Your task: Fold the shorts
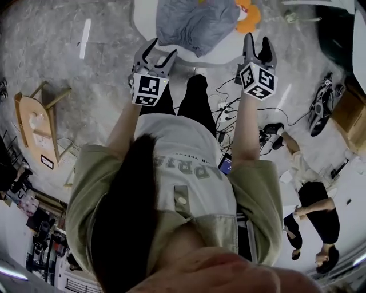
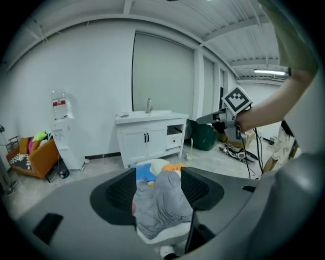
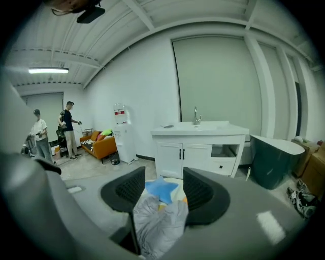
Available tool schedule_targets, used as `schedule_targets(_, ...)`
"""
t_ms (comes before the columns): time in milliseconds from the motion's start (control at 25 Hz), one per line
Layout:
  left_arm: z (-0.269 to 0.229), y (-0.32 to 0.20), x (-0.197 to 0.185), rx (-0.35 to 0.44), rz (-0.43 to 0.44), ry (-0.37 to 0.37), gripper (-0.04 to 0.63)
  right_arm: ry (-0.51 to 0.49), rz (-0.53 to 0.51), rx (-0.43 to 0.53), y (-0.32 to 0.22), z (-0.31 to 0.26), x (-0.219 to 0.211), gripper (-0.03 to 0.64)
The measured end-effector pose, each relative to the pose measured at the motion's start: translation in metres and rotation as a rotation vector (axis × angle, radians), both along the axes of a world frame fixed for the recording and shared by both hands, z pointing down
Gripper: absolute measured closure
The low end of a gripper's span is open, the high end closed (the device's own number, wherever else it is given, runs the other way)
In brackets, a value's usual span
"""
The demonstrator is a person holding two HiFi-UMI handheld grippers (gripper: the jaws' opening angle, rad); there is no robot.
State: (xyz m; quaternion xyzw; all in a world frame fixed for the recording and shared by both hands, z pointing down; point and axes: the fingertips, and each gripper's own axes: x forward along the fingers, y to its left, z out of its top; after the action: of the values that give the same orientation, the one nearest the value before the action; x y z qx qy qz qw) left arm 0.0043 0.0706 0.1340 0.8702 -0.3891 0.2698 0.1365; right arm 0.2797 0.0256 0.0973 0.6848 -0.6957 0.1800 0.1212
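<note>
My left tongs (image 1: 162,51) and right tongs (image 1: 258,43) stood open and empty. Grey shorts (image 1: 191,23) lay crumpled on the white bench (image 1: 144,17), top centre.

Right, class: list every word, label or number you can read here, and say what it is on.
Shirt print: large letters, upside down and creased; not safely readable.
Water bottle label: red, too small to read.
Marker cubes: square patterns only, no words.
Nothing can be quoted with certainty.
</note>
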Motion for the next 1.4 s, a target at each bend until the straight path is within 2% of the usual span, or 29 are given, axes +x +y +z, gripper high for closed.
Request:
schedule_targets(200,0.072,0.027,0.060,-0.113,-0.064,-0.034,0.327,-0.002,-0.121,-0.116,-0.034,0.078,0.047,0.393)
schedule_targets(440,0.171,0.049,0.140,-0.222,-0.005,-0.077,0.321,0.009,-0.216,-0.255,-0.073,0.190,0.092,0.393)
schedule_targets(600,0.246,0.051,0.172,-0.274,0.041,-0.109,0.318,-0.004,-0.249,-0.346,-0.094,0.274,0.106,0.393)
schedule_targets(960,0.429,0.097,0.168,-0.491,0.048,-0.257,0.311,-0.051,-0.140,-0.462,-0.111,0.419,0.132,0.393)
schedule_targets(1120,0.481,0.118,0.173,-0.523,0.105,-0.309,0.301,-0.025,-0.135,-0.469,-0.121,0.451,0.139,0.393)
schedule_targets(1400,0.535,0.126,0.185,-0.543,0.119,-0.306,0.298,-0.028,-0.121,-0.456,-0.141,0.477,0.147,0.393)
